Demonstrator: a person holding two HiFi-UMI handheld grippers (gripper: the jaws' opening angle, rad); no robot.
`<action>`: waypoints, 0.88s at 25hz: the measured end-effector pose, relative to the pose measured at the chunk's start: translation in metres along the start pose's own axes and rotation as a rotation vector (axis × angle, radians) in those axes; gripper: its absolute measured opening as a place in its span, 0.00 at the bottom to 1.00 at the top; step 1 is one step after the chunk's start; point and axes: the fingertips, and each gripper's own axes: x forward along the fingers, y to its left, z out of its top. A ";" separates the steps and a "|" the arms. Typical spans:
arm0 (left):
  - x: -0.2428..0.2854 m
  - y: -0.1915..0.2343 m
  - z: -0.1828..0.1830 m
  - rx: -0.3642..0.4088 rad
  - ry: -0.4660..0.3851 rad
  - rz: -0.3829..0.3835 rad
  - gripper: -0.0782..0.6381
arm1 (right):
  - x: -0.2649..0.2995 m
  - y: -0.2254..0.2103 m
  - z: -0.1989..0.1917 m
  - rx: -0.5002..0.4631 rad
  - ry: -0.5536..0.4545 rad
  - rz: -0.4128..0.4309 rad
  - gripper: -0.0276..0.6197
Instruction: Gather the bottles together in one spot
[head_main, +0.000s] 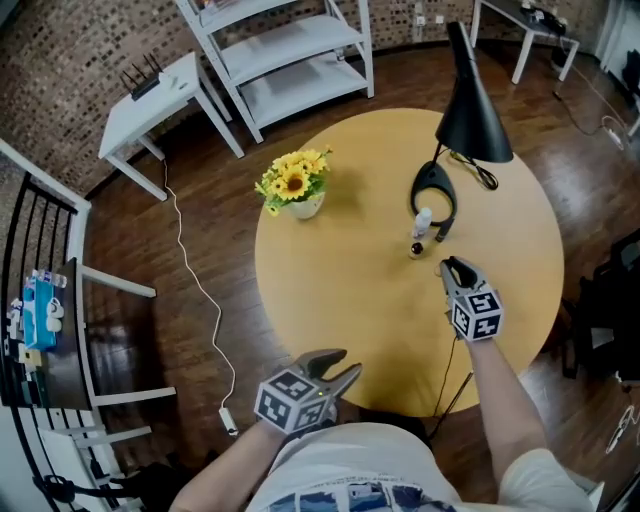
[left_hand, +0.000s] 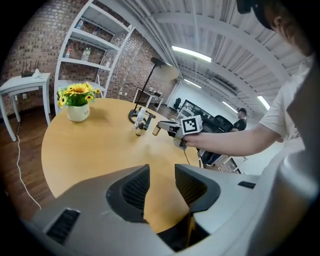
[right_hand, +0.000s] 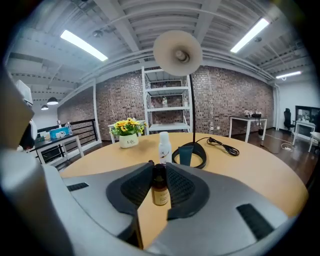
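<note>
The amber bottle (right_hand: 160, 189) is pinched between the closed jaws of the right gripper (head_main: 449, 266), just short of the lamp base (right_hand: 199, 161). A white bottle (right_hand: 164, 146) stands upright right beside that base (a teal tube (right_hand: 185, 155) sits at its ring). The left gripper (left_hand: 161, 172), jaws slightly parted on nothing, hangs well away from the base.

**Brick room, round table**

Brown brick walls (right_hand: 225, 95) close in a room with a dark plank floor (head_main: 200, 250). A round pale wooden table (head_main: 340, 300) carries a black cone-shade lamp (head_main: 472, 110). Beyond it stand a white shelf unit (head_main: 290, 50) and a small white side table (head_main: 160, 95). Strip lights (right_hand: 82, 45) glow overhead.
</note>
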 end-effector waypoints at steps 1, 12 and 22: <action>0.003 0.001 0.001 -0.009 0.006 0.009 0.31 | 0.011 -0.006 -0.003 -0.008 0.004 0.000 0.14; 0.025 0.007 -0.001 -0.065 0.040 0.053 0.31 | 0.063 -0.036 -0.023 -0.071 0.023 -0.031 0.15; 0.025 0.005 -0.004 -0.058 0.040 0.054 0.31 | 0.054 -0.040 -0.020 -0.036 0.006 -0.065 0.33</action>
